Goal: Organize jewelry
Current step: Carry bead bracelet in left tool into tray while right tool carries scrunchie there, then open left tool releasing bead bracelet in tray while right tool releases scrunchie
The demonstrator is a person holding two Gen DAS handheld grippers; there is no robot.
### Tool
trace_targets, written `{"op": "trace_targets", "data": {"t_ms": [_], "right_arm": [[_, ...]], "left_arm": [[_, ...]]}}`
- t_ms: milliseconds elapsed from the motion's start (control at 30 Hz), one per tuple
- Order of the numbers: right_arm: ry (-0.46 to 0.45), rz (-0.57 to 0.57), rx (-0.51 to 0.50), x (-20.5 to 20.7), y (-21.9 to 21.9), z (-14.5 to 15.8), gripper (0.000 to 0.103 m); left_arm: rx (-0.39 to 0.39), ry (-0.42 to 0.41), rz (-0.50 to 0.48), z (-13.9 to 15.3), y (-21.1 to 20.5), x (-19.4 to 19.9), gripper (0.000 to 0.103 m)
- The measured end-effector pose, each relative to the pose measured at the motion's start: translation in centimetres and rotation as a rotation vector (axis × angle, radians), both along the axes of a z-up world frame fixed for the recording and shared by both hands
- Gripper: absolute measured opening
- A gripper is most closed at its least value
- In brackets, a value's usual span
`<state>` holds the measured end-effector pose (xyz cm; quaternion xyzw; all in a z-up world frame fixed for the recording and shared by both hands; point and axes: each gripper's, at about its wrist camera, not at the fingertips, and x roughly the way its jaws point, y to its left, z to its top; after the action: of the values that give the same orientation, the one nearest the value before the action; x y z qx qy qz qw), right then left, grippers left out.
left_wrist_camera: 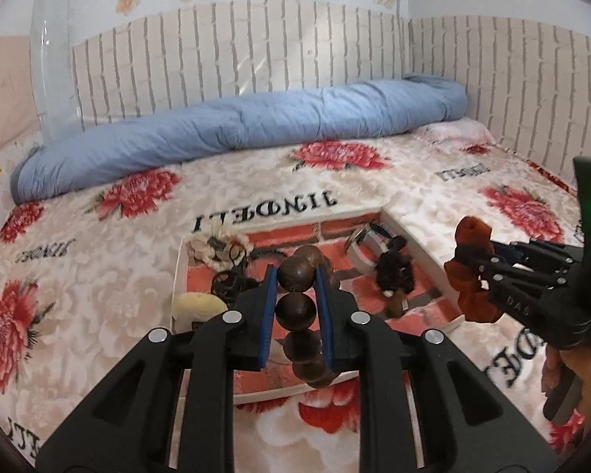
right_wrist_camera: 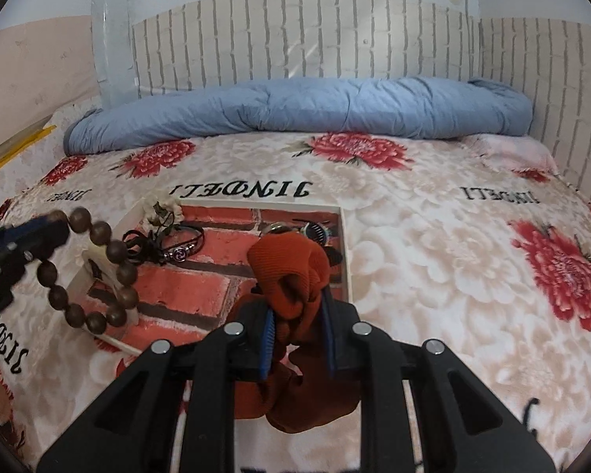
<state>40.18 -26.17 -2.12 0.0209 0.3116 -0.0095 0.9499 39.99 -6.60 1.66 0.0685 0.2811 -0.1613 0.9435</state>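
Observation:
My left gripper (left_wrist_camera: 295, 280) is shut on a brown wooden bead bracelet (left_wrist_camera: 295, 307) and holds it above the near part of a white tray (left_wrist_camera: 179, 272) with a red brick-pattern floor. The bracelet also shows in the right wrist view (right_wrist_camera: 110, 252), hanging in a loop over the tray's left edge. My right gripper (right_wrist_camera: 298, 307) is shut on a rust-orange fabric scrunchie (right_wrist_camera: 291, 264), held over the tray's right side; it shows at the right of the left wrist view (left_wrist_camera: 471, 272). The tray (right_wrist_camera: 344, 244) holds a black cord bracelet (right_wrist_camera: 185, 246), a flower piece (right_wrist_camera: 161, 207), a dark furry piece (left_wrist_camera: 394, 272) and a watch (right_wrist_camera: 315, 230).
The tray lies on a bed with a cream blanket printed with red flowers (right_wrist_camera: 433, 244). A rolled blue quilt (right_wrist_camera: 295, 106) lies along the back by the white brick-pattern wall (right_wrist_camera: 295, 35). A pale yellow object (left_wrist_camera: 199, 305) sits at the tray's near left corner.

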Motion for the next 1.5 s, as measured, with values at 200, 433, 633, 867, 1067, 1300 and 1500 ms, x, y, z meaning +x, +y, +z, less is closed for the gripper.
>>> {"op": "trace_targets", "data": {"t_ms": [200,433,633,867,1067,1300,1500], "right_arm": [[0.053,0.006,-0.036,2.7,1.2,-2.4,0.02],[0.121,-0.001,-0.051,4.7,1.6,-4.5,0.021],[0.164,-0.018,-0.038,6.3,1.4,-6.3,0.021],[0.144,-0.017,-0.071,7.8,1.9,-6.9,0.03],[0.14,0.005,-0.045,6.5,1.8,-6.3,0.07],[0.075,0.004,-0.035,2.1,0.8,-2.0,0.094],[0.036,-0.021,-0.033,-3.7,0.5,-0.1,0.099]], "left_arm": [[-0.004,0.078,0.059,-3.7,2.1,4.2,0.018],[0.019,0.129,0.116,-6.8,3.9,5.7,0.018],[0.027,0.143,0.137,-7.7,4.6,6.2,0.02],[0.02,0.134,0.138,-8.2,4.3,6.3,0.024],[-0.01,0.102,0.125,-7.0,4.6,4.8,0.07],[-0.015,0.024,0.139,-2.9,5.3,0.4,0.095],[-0.03,-0.021,0.123,0.1,6.1,-5.3,0.098]]}}
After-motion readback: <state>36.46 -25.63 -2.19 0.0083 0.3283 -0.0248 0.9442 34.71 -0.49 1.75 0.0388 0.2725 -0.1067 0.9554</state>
